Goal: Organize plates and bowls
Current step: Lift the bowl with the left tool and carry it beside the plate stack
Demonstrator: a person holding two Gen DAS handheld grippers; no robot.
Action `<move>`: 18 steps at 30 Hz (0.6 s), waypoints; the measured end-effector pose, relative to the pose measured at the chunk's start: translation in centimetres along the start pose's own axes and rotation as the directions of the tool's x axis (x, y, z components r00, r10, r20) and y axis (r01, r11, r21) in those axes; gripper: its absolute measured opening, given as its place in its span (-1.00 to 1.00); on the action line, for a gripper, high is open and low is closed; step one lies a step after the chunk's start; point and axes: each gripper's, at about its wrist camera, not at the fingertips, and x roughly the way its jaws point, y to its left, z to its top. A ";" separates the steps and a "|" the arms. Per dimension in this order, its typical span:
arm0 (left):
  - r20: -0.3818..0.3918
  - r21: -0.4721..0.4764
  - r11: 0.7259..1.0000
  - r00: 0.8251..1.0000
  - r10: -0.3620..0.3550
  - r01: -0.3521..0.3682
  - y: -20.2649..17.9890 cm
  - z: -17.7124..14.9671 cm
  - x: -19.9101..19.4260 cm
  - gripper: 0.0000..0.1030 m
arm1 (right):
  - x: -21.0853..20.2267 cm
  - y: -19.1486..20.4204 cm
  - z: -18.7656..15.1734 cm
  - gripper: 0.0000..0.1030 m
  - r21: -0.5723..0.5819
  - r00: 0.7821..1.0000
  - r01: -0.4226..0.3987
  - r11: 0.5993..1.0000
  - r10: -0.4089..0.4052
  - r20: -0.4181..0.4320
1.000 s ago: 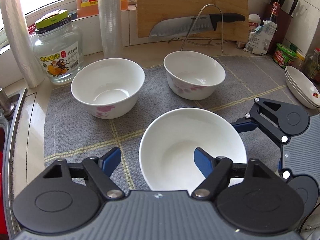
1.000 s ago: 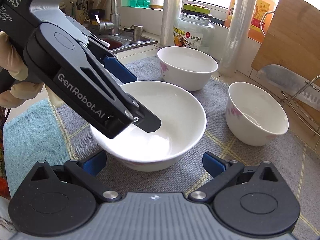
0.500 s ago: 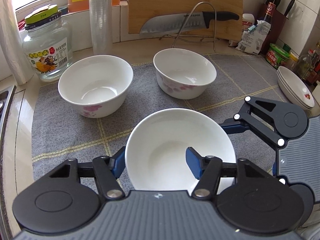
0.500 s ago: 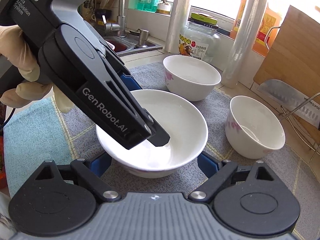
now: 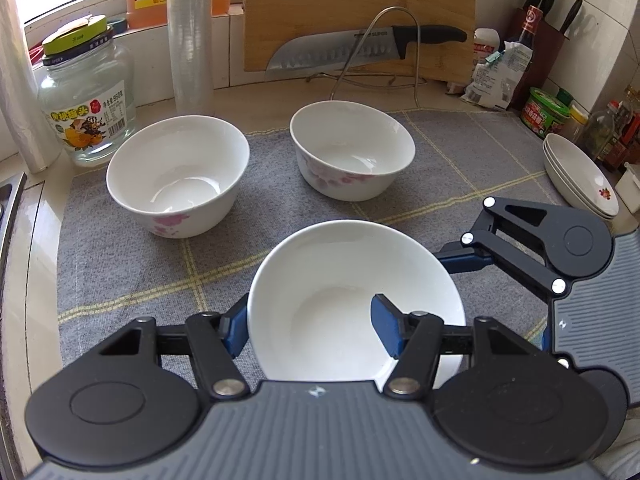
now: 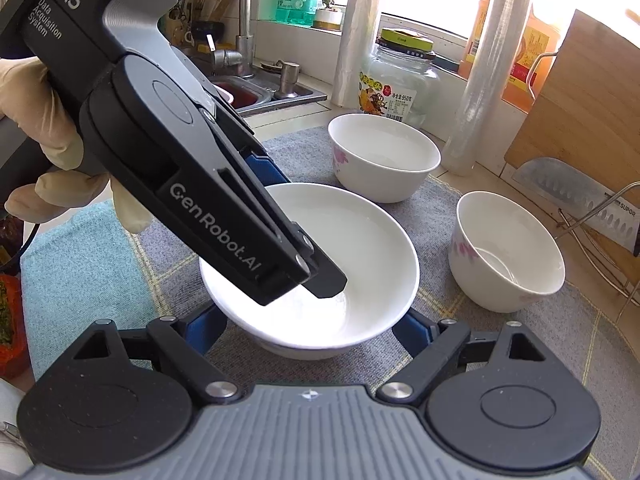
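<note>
Black two-finger left gripper (image 6: pixel 280 216) with blue pads, silver screws, white "GenRobot.AI" lettering — held by a cream-gloved hand (image 6: pixel 44 140).

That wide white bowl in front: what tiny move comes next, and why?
Probably let the right gripper finish closing around the wide bowl, then lift. The left gripper already pinches its rim, one finger inside, and the bowl still sits on the grey mat.

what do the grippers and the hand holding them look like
Both are black linkage grippers with blue finger pads, silver pivot pins and grey ribbed bodies. The left gripper bears white "GenRobot.AI" and "DAS Data Acquisition System" lettering. The hand wears a cream glove.
</note>
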 end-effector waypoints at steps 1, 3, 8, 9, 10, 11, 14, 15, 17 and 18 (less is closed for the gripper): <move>0.001 0.003 1.000 1.000 -0.003 0.003 -0.2 0.1 -0.1 0.18 | -0.2 -0.1 -0.1 0.78 0.002 1.000 0.001 1.000 -0.001 0.000; 0.002 0.013 1.000 1.000 -0.005 0.005 -0.7 0.2 -0.1 0.18 | -0.8 -0.4 -0.2 0.78 0.007 1.000 0.004 1.000 -0.004 0.001; 0.009 0.038 0.999 1.000 -0.021 0.021 -2.3 0.6 0.0 0.18 | -2.2 -1.2 -0.8 0.78 0.021 1.000 0.020 1.000 -0.020 0.002; 0.010 0.044 0.999 1.000 -0.024 0.023 -2.7 0.7 0.0 0.18 | -2.5 -1.3 -1.0 0.78 0.025 1.000 0.023 0.999 -0.023 0.002; 0.011 0.049 0.998 1.000 -0.027 0.026 -3.0 0.8 0.1 0.18 | -2.8 -1.5 -1.3 0.78 0.031 1.000 0.027 0.999 -0.027 0.002; 0.012 0.056 0.998 0.999 -0.032 0.031 -3.4 0.9 0.2 0.18 | -3.1 -1.7 -1.5 0.78 0.038 1.000 0.031 0.999 -0.031 0.001; 0.015 0.073 0.996 0.999 -0.044 0.042 -4.6 1.2 0.4 0.18 | -3.9 -2.3 -2.1 0.78 0.056 0.999 0.045 0.997 -0.045 0.000; 0.016 0.081 0.996 0.999 -0.048 0.046 -5.0 1.2 0.4 0.18 | -4.2 -2.5 -2.4 0.78 0.061 0.999 0.051 0.997 -0.051 0.000; 0.016 0.092 0.994 0.998 -0.056 0.054 -5.9 1.5 0.6 0.18 | -4.9 -2.9 -2.9 0.78 0.070 0.998 0.061 0.996 -0.061 -0.002; 0.015 0.099 0.993 0.998 -0.060 0.058 -6.3 1.6 0.7 0.18 | -5.2 -3.1 -3.2 0.78 0.074 0.998 0.066 0.995 -0.066 -0.002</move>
